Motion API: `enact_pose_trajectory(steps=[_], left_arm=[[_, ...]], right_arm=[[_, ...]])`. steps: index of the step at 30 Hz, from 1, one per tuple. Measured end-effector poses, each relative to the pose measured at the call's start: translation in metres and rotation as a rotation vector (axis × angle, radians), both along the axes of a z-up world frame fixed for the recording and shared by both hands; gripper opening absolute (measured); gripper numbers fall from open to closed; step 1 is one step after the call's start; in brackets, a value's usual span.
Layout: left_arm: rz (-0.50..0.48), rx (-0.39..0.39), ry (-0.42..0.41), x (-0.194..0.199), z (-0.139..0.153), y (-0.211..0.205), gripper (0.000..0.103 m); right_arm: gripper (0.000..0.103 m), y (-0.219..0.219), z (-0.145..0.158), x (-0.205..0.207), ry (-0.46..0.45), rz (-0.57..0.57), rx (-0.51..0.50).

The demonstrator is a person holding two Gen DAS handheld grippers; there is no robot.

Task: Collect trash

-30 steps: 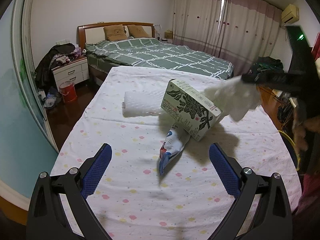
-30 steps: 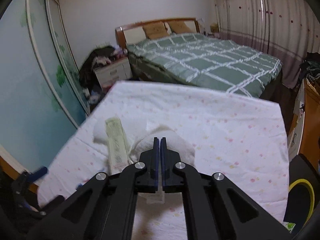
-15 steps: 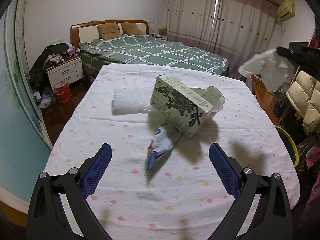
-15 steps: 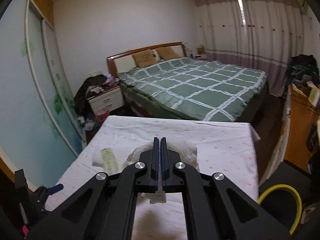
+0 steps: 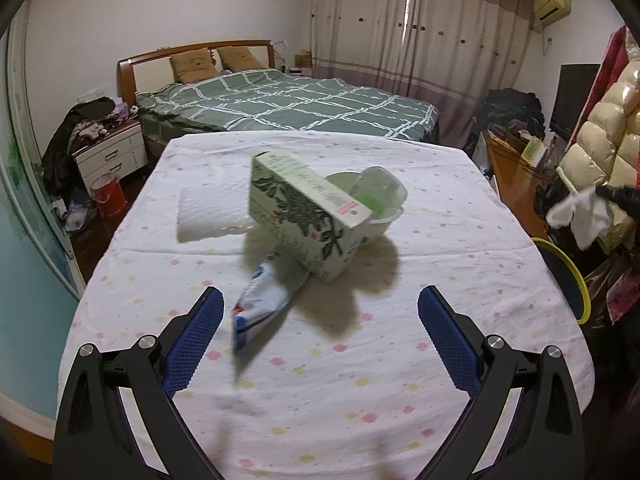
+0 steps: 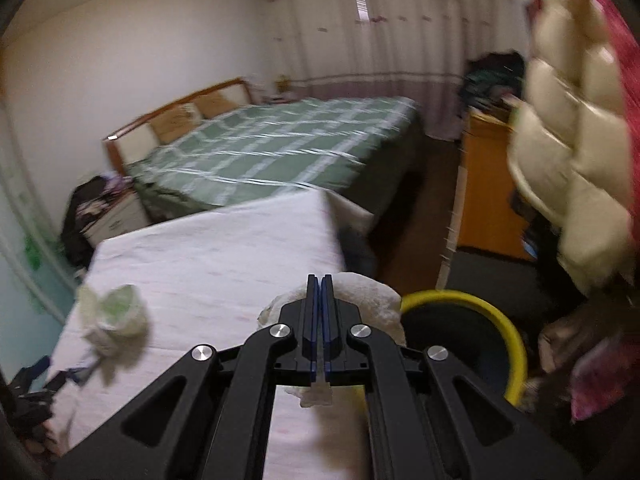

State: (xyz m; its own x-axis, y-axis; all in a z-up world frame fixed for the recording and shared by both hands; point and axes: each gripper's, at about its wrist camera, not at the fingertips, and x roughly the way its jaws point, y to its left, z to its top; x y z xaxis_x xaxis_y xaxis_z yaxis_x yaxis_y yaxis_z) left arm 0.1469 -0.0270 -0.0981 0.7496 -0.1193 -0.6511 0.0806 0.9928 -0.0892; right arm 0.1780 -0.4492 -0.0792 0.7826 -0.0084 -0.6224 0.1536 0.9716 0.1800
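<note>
Beside the bin [image 6: 504, 320], right gripper [image 6: 319, 284] clamps tissue [image 6: 372, 296] (blurred).

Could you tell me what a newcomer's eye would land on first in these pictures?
Probably the tilted green-printed box mid-table, propped against a clear plastic bowl, with a blue-and-white wrapper lying in front. Then the right gripper, shut on a white tissue beside the yellow-rimmed bin.

A crumpled white tissue [image 6: 370, 298] hangs beside the yellow-rimmed bin [image 6: 496, 316]. A green-printed carton [image 5: 304, 216] leans on a pale plastic bowl [image 5: 376, 200]; a blue-white wrapper [image 5: 260, 304] lies below.
</note>
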Motion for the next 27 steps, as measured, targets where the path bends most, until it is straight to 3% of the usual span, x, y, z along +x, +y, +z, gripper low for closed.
enact_pose_trajectory(steps=[9, 11, 12, 13, 14, 22, 27], left_arm=[[-0.026, 0.03, 0.007, 0.004, 0.001, -0.017, 0.096], [-0.025, 0.038, 0.01, 0.005, 0.001, -0.019, 0.096], [-0.024, 0.041, 0.011, 0.005, 0.001, -0.019, 0.096], [-0.023, 0.045, 0.013, 0.006, 0.001, -0.02, 0.096], [-0.022, 0.049, 0.015, 0.007, 0.0, -0.021, 0.096], [-0.013, 0.087, -0.01, 0.024, 0.004, -0.029, 0.096], [-0.079, 0.098, -0.048, 0.043, 0.018, -0.041, 0.096]], right_arm=[[0.003, -0.069, -0.082, 0.012, 0.179, -0.149, 0.046], [0.013, -0.076, -0.096, 0.012, 0.196, -0.171, 0.061], [0.027, -0.078, -0.1, 0.012, 0.196, -0.179, 0.056], [0.038, -0.077, -0.101, 0.011, 0.192, -0.185, 0.05], [0.038, -0.076, -0.102, 0.011, 0.189, -0.187, 0.045], [0.039, -0.066, -0.094, 0.007, 0.161, -0.163, 0.033], [0.039, -0.06, -0.094, 0.005, 0.16, -0.148, 0.046]])
